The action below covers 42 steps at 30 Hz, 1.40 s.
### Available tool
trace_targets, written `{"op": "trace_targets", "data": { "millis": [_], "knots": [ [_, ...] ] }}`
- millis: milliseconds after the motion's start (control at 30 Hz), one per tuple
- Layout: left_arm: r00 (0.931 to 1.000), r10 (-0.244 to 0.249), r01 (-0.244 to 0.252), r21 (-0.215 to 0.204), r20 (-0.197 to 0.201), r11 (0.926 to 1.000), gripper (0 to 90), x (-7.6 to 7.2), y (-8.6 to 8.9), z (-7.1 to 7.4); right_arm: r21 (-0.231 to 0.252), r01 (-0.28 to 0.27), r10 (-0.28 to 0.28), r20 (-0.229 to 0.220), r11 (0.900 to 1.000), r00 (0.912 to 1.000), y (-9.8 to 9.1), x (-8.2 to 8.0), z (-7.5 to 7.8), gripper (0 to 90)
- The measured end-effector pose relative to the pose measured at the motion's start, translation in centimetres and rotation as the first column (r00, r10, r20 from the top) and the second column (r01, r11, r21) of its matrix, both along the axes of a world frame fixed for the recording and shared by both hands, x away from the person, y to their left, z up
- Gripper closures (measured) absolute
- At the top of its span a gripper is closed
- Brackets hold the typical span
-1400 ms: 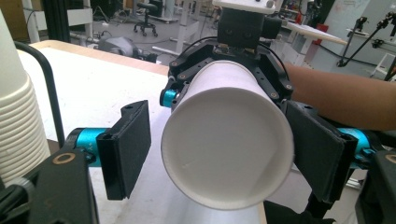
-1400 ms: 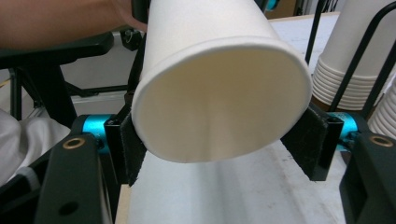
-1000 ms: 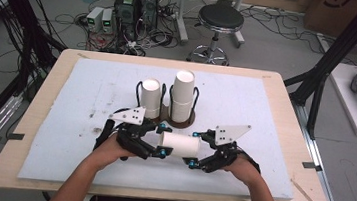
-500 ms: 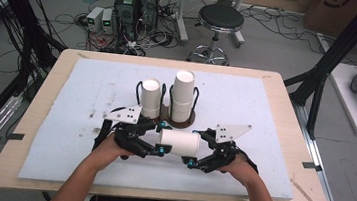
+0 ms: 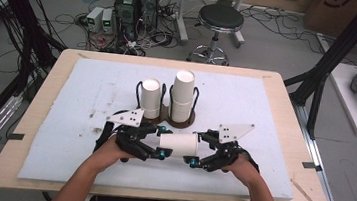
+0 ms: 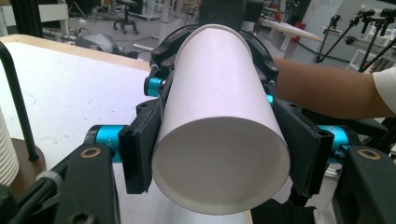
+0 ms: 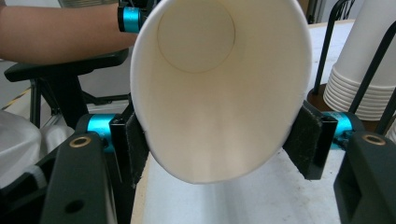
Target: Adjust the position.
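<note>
1. Near the bench's front edge, a white paper cup point(image 5: 178, 143) lies level on its side between the left tongs point(image 5: 161, 141) and the right tongs point(image 5: 196, 149), lifted off the white mat point(image 5: 265, 119).
2. Left tongs point(image 6: 219, 168): about half spread, both pads pressed against the cup point(image 6: 219, 116) at its closed base end, pinching it.
3. Right tongs point(image 7: 219, 144): its jaws have just been closing. They stand wide around the cup's point(image 7: 219, 93) open mouth; the left pad touches the wall, while whether the right pad touches I cannot tell.
4. Behind the cup, two stacks of cups point(image 5: 183, 93) stand upright in a wire holder point(image 5: 167, 114).
</note>
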<state>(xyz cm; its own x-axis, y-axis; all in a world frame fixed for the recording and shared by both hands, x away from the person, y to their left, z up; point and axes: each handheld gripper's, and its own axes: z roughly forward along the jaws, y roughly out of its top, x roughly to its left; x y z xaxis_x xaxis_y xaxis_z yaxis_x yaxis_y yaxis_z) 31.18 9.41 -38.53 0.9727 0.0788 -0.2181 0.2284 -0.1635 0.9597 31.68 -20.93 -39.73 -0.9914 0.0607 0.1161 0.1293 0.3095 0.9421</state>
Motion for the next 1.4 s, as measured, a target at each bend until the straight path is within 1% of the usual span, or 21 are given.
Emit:
{"op": "trace_targets", "data": {
  "millis": [67,133,200,267,333,400,433,500,567,633,733,833,933,1000,1100,1133,1167,1200,1333,1367,1400],
  "knots": [
    [0.9998,0.02,-0.02,0.003,-0.001,0.9998,32.8,0.0,0.0,0.0,-0.001,0.004,-0.004,0.002,1.0,1.0,0.0,0.0,0.0,33.0],
    [0.9993,0.036,-0.036,0.001,-0.013,0.9993,28.5,0.2,0.2,-0.1,-0.006,0.01,-0.01,-0.004,0.9999,0.9999,-0.1,0.0,0.0,32.9],
    [0.9994,0.033,-0.033,-0.001,-0.013,0.9995,29.1,0.2,0.3,-0.1,-0.008,0.012,-0.012,0.002,0.9999,0.9999,-0.2,0.1,0.0,33.0],
    [0.9998,0.019,-0.019,-0.001,-0.005,0.9998,34.3,0.1,0.4,-0.2,-0.011,0.014,-0.014,-0.002,0.9998,0.9999,-0.2,0.1,0.0,33.1],
    [0.9999,0.012,-0.012,-0.002,-0.004,0.9999,34.7,0.1,0.5,-0.3,-0.014,0.007,-0.007,-0.001,0.9999,1.0,-0.2,0.1,-0.1,33.1],
    [0.9999,0.009,-0.009,-0.018,-0.012,0.9998,35.0,0.2,0.5,-0.4,-0.011,0.011,-0.011,-0.019,0.9999,0.9998,-0.2,0.1,-0.1,30.3],
    [0.9999,0.013,-0.013,-0.017,-0.006,0.9998,34.9,0.2,0.6,-0.4,0.0,0.017,-0.017,-0.036,0.9999,0.9992,-0.1,0.2,-0.1,26.0],
    [0.9999,0.013,-0.013,-0.019,0.0,0.9997,34.7,0.2,0.5,-0.5,0.023,0.043,-0.042,-0.065,0.9988,0.997,0.0,0.2,-0.1,21.4],
    [1.0,0.009,-0.009,-0.024,-0.003,0.9997,34.8,0.1,0.5,-0.6,0.047,0.052,-0.049,-0.078,0.9975,0.9958,-0.1,0.2,0.0,20.9],
    [1.0,0.001,-0.001,-0.018,0.001,0.9998,35.1,0.1,0.4,-0.7,0.056,0.038,-0.035,-0.063,0.9977,0.9974,-0.2,0.1,0.2,24.9],
    [0.9999,-0.001,0.001,-0.01,-0.013,1.0,35.4,0.0,0.2,-0.8,0.061,0.023,-0.021,-0.041,0.9979,0.999,-0.4,0.1,0.3,28.6],
    [0.9995,0.018,-0.018,0.002,-0.026,0.9998,34.6,0.1,0.2,-0.9,0.057,0.023,-0.022,-0.033,0.9981,0.9992,-0.5,0.2,0.3,30.3],
    [0.9985,0.04,-0.04,0.001,-0.036,0.9992,29.3,0.2,0.4,-0.9,0.042,0.033,-0.032,-0.022,0.9986,0.9992,-0.6,0.2,0.3,30.5],
    [0.9983,0.043,-0.043,0.003,-0.039,0.9991,29.2,0.2,0.5,-1.0,0.037,0.037,-0.036,-0.022,0.9986,0.9991,-0.6,0.2,0.3,30.6],
    [0.9987,0.029,-0.028,0.012,-0.043,0.9995,29.3,0.2,0.4,-1.1,0.032,0.028,-0.027,-0.024,0.9991,0.9993,-0.5,0.2,0.3,30.8],
    [0.9991,0.017,-0.016,0.015,-0.039,0.9998,30.1,0.1,0.3,-1.2,0.034,0.024,-0.023,-0.027,0.9991,0.9994,-0.4,0.2,0.3,30.8],
    [0.9995,0.007,-0.006,0.018,-0.03,0.9998,33.8,0.1,0.2,-1.2,0.032,0.022,-0.021,-0.03,0.9992,0.9993,-0.4,0.1,0.3,30.8],
    [0.9995,0.004,-0.004,0.019,-0.031,0.9998,34.6,0.1,0.2,-1.3,0.031,0.021,-0.02,-0.03,0.9993,0.9994,-0.4,0.2,0.3,30.9],
    [0.9996,-0.009,0.009,0.01,-0.026,0.9999,35.4,0.1,0.1,-1.3,0.049,0.017,-0.015,-0.039,0.9987,0.9991,-0.5,0.2,0.4,30.5],
    [0.9996,-0.007,0.008,0.003,-0.029,1.0,35.4,0.1,0.1,-1.3,0.051,0.02,-0.017,-0.048,0.9985,0.9987,-0.6,0.2,0.4,27.3],
    [0.9996,-0.002,0.002,-0.002,-0.029,1.0,35.2,0.1,0.2,-1.3,0.066,0.032,-0.028,-0.058,0.9973,0.9979,-0.5,0.2,0.4,24.6]
  ]
}}
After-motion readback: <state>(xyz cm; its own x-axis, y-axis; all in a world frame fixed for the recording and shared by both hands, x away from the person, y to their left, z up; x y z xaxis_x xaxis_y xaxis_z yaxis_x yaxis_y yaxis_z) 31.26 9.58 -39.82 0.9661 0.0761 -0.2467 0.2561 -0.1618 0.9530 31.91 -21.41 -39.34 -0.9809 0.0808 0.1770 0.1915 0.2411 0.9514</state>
